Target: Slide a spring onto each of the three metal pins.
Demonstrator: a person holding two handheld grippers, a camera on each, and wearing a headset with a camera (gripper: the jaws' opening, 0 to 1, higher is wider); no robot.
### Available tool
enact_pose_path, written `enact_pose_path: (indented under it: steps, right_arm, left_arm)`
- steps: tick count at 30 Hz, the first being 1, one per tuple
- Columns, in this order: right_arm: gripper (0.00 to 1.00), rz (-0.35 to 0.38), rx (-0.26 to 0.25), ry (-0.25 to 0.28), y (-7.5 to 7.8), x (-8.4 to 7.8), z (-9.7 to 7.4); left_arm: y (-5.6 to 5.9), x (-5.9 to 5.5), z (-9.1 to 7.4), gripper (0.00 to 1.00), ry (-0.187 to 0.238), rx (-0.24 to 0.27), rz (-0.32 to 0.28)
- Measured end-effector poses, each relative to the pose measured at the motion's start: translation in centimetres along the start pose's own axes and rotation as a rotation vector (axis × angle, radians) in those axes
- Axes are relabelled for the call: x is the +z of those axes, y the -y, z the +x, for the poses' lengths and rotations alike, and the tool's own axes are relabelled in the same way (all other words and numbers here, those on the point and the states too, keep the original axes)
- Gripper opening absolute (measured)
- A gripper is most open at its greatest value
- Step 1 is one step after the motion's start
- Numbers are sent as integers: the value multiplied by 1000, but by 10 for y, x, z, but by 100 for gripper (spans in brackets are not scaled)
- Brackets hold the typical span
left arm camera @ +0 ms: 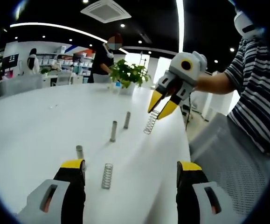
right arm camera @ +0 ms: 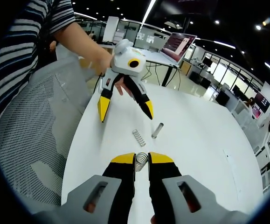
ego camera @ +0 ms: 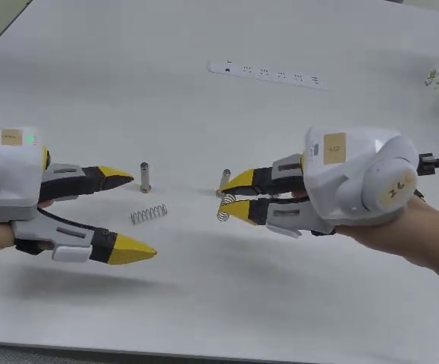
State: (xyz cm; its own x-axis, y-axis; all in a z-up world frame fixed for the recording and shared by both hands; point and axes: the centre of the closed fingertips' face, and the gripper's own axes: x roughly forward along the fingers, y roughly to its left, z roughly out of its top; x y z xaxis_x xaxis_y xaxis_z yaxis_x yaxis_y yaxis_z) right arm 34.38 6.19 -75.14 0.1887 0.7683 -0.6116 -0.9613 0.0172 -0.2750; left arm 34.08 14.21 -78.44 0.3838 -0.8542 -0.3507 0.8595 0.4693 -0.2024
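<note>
Spring (ego camera: pixel 224 211): was nipped between right gripper (ego camera: pixel 233 199) tips, beside pin (ego camera: pixel 225 180).
Left gripper (ego camera: pixel 134 214): gaped wide, empty.
Loose spring (ego camera: pixel 148 214): lay flat between grippers.

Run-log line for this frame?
left gripper open, loose spring ahead on table | right gripper shut on held spring | pins all bare

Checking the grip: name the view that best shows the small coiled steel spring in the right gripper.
Left gripper view: the small coiled steel spring shows side-on, full length, in the right gripper. Right gripper view shows it end-on between the jaws; head view, partly hidden.
</note>
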Motion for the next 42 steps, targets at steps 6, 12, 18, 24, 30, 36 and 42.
enact_pose_path:
  steps: [6, 12, 18, 24, 30, 36, 42]
  right_arm:
    - [7, 1, -3, -13, 2, -4, 0]
    - [7, 6, -11, -22, 6, -8, -1]
    - [7, 9, -24, -32, 12, -11, -2]
    - [7, 11, -52, -41, 27, -13, -4]
    - [7, 27, -78, -45, 45, -14, -5]
    - [7, 34, -83, -63, 61, -15, -2]
    - [7, 56, -81, -63, 75, -11, 3]
  left_arm:
    - [-10, -1, -8, 95, 25, 49, -18]
    - [-14, 0, -13, 98, 35, 65, -30]
    - [-17, 1, -15, 98, 46, 82, -40]
    - [-18, 1, -16, 98, 47, 87, -42]
    - [-21, 2, -17, 98, 54, 101, -46]
    - [-22, 2, -18, 98, 53, 107, -44]
    - [-21, 2, -18, 98, 49, 109, -44]
